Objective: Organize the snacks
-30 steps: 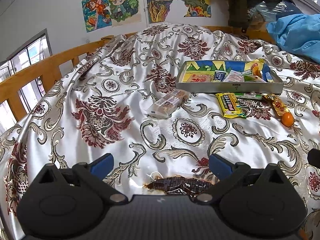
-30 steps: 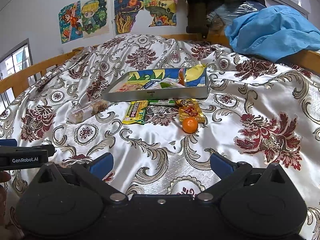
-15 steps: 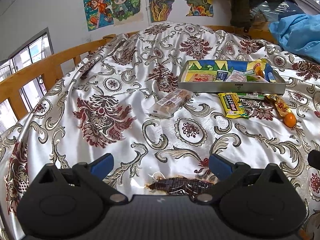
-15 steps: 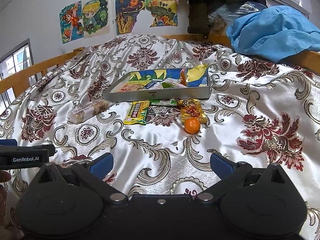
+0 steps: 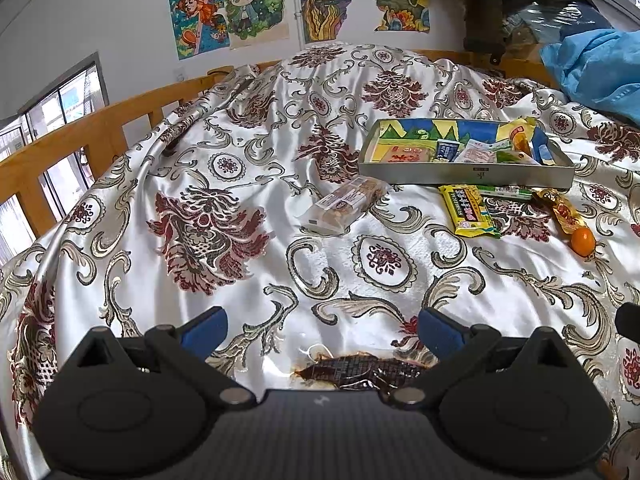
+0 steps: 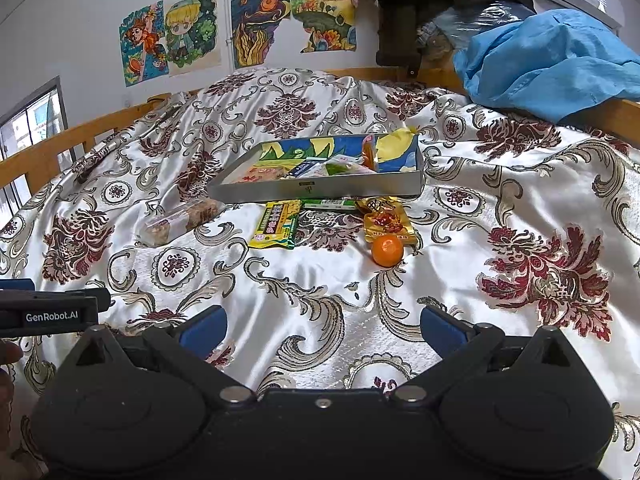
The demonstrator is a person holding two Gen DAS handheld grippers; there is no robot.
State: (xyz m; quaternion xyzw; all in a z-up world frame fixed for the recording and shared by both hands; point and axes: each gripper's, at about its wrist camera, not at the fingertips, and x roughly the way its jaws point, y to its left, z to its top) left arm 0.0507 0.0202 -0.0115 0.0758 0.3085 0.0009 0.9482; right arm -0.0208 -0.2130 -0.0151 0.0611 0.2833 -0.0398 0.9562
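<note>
A shallow grey tray (image 5: pixel 464 175) (image 6: pixel 320 192) with a painted inside holds several snack packets on the patterned bedspread. In front of it lie a clear pack of biscuits (image 5: pixel 346 204) (image 6: pixel 180 220), a yellow packet (image 5: pixel 468 210) (image 6: pixel 278 226), a thin green packet (image 5: pixel 506 191) (image 6: pixel 328 203), a gold wrapper (image 5: pixel 560 210) (image 6: pixel 386 222) and a small orange (image 5: pixel 582 241) (image 6: pixel 387 250). A dark flat snack (image 5: pixel 360 370) lies just under my left gripper (image 5: pixel 322 326), which is open and holds nothing. My right gripper (image 6: pixel 322 326) is open too, well short of the orange.
A wooden bed rail (image 5: pixel 60 144) runs along the left. Blue cloth (image 6: pixel 552 64) is heaped at the back right. The left gripper's body (image 6: pixel 48 314) shows at the left edge of the right wrist view. Drawings (image 5: pixel 228 12) hang on the wall.
Both views have shifted slightly; the tray and snacks sit a little lower and to the right in the frames. Both grippers stay open and nothing was picked up.
</note>
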